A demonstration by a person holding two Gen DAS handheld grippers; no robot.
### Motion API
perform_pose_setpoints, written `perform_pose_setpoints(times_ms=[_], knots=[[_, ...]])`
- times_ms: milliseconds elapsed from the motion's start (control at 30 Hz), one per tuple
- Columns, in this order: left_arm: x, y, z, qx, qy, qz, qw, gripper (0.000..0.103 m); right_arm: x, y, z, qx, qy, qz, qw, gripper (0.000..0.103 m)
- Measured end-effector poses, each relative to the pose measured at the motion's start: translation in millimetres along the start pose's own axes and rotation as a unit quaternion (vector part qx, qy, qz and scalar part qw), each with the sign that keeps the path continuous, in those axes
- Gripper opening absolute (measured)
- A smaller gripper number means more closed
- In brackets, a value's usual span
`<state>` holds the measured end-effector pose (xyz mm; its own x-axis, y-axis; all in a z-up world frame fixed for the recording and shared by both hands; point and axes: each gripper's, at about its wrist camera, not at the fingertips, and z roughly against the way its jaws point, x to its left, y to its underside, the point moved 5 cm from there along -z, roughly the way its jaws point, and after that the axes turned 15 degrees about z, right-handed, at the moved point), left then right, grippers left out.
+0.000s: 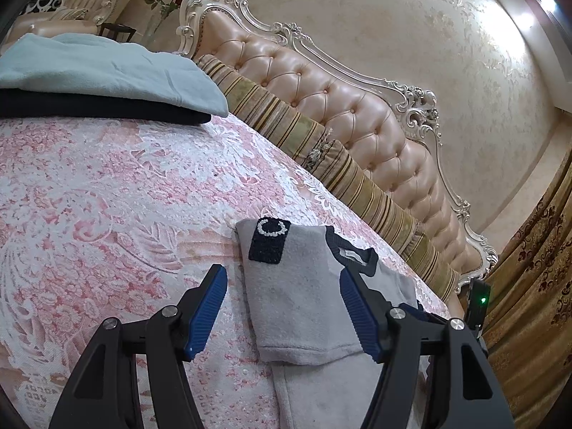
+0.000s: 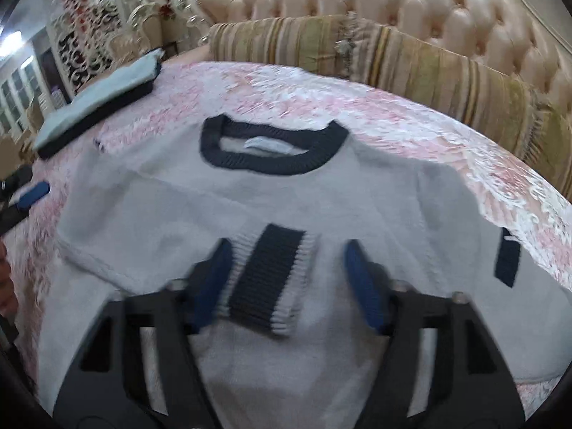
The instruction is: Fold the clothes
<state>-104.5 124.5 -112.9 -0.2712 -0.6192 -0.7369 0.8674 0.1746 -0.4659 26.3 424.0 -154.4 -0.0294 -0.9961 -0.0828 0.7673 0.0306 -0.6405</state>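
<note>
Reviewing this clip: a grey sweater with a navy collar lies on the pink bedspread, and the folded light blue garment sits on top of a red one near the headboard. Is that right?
Not quite. The grey sweater with its navy collar does lie on the pink bedspread, but the folded light blue garment rests on a dark navy one, not a red one. The left wrist view shows this most clearly.

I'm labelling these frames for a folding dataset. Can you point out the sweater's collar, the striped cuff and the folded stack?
collar (image 2: 275, 164): right wrist view, front navy rib band.
striped cuff (image 2: 266, 279): right wrist view, navy ribbed middle.
folded stack (image 1: 107, 68): left wrist view, top light blue layer.
</note>
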Motion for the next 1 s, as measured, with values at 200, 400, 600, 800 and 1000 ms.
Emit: perform_pose_setpoints(times_ms=[200,400,600,800,1000], knots=[[1.3,1.7,-1.6,0.003,-0.003,0.001,1.0,0.066,-5.2,2.9,-2.4,-0.009,-0.02,-0.02,1.0,0.048],[0.9,2.1,-2.1,0.003,-0.004,0.0,1.0,0.066,-1.2,0.5,-2.0,-0.01,-0.016,-0.006,1.0,0.028],[3.8,0.8,-1.6,0.001,-0.006,0.006,1.0,0.066,-5.1,-2.2,4.4,-0.011,-0.002,-0.001,1.0,0.005],[11.2,-3.9,0.5,-0.008,-0.011,0.018,0.9997,0.066,-7.0,-30.2,45.6,-0.061,0.047,0.032,0.997,0.005],[10.5,-1.1,-2.7,0.001,-0.008,0.013,0.9999,0.066,-44.3,-40.3,41.2,-0.051,0.072,0.004,0.996,0.005]])
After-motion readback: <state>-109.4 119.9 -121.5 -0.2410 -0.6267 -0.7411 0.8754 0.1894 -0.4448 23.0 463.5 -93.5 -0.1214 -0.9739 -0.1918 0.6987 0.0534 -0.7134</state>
